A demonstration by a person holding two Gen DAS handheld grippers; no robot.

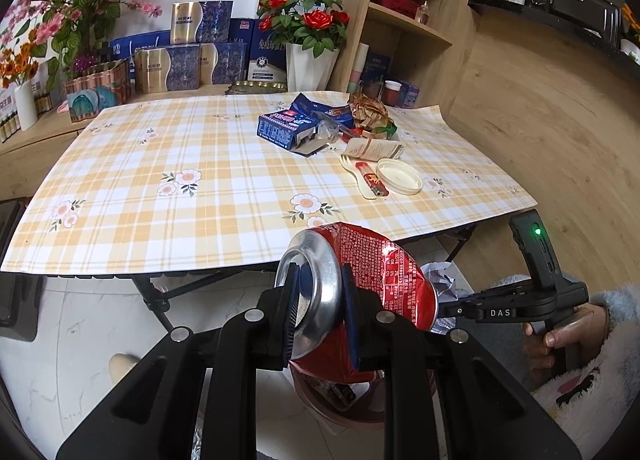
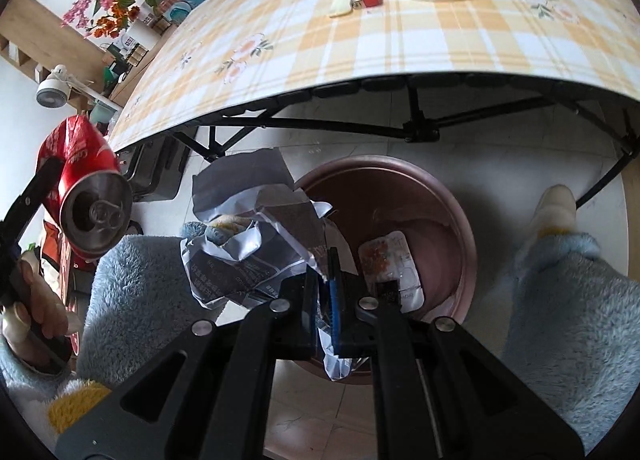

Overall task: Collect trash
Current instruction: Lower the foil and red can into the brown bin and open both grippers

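Can (image 1: 360,284) and crumpled paper (image 2: 256,236) hung above bin (image 2: 452,196) on floor, before worktop (image 1: 200,188); lid (image 1: 399,176) right of spoon (image 1: 352,170) on worktop.

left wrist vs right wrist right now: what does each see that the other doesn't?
Left wrist only: the crumpled gold-brown wrapper at the far end of the trash pile, the potted red roses and the wooden shelf.
Right wrist only: the pink bin's inside with a packet already in it, and the can's pull-tab end.
Both: the crushed red can in the left tool, crumpled paper in the right tool, round lid, red lighter, checked tablecloth.
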